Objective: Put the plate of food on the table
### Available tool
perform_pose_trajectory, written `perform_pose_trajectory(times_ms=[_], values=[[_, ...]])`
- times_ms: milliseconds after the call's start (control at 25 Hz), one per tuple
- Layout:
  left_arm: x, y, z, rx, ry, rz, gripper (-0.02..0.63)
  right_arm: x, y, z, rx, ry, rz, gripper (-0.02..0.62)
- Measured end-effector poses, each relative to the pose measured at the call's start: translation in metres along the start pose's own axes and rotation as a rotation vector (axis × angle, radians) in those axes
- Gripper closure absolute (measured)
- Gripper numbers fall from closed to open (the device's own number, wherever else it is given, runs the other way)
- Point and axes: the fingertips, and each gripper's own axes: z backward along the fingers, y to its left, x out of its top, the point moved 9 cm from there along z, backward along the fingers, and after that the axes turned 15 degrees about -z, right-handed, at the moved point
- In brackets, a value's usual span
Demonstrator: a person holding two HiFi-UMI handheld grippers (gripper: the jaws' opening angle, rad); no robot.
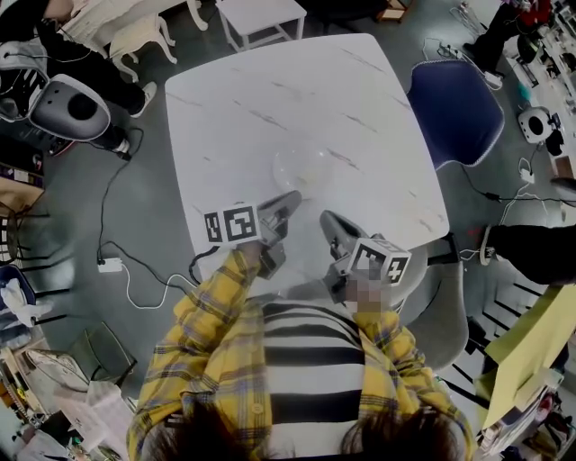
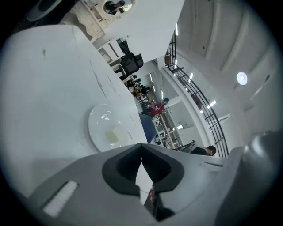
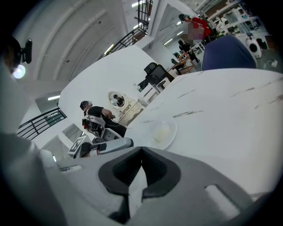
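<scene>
Yellow plaid sleeves (image 1: pixel 211 333) over a striped top (image 1: pixel 310 360) belong to the person at the near edge of the table (image 1: pixel 234 117), who holds a gripper in each hand. The left gripper (image 1: pixel 288 203) reaches in over that near edge, its marker cube (image 1: pixel 232 223) facing up. The right gripper (image 1: pixel 329 221) sits just beside it, with a tilted cube of its own (image 1: pixel 382 259). The two claws angle in towards the middle of the table, close to each other but apart.

Looking along its own jaws, the left gripper (image 2: pixel 141 149) has them pressed together at the tips with nothing between them. The right gripper (image 3: pixel 141 152) is the same: its jaws are closed on each other and hold nothing. From the right gripper view, the left gripper (image 3: pixel 108 145) shows off to one side, low over the tabletop.

Just past both claws, the plate (image 1: pixel 288 162) rests flat on the white, grey-veined marble top, roughly midway across, and neither gripper touches it. It is a pale, glossy plate (image 2: pixel 99 121) with a small pale piece of food (image 2: pixel 116 134) lying on it. The right gripper view shows the same plate (image 3: pixel 174 130) and food (image 3: pixel 162 131) from the other side.

Farther out, a blue chair (image 1: pixel 454 112) stands at the table's right side. A small white table (image 1: pixel 263 18) stands beyond the far edge. To the left, a cable (image 1: pixel 135 270) trails over the grey floor.
</scene>
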Motion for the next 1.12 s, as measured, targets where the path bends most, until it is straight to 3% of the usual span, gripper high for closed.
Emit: perform_pose_trajectory(times_ms=[80,360,1120], values=[[-0.004,-0.001,0.004,-0.021,-0.019,0.031,0.604,-0.005,0.002,0.0,-0.002,-0.008,0.002,0.598],[-0.014,-0.006,0.033,-0.044,-0.023,0.007,0.607,-0.034,0.016,0.006,-0.023,-0.042,0.006,0.598],[-0.051,-0.015,0.133,-0.078,0.044,-0.057,0.607,-0.131,0.055,0.04,-0.086,-0.201,-0.011,0.598]])
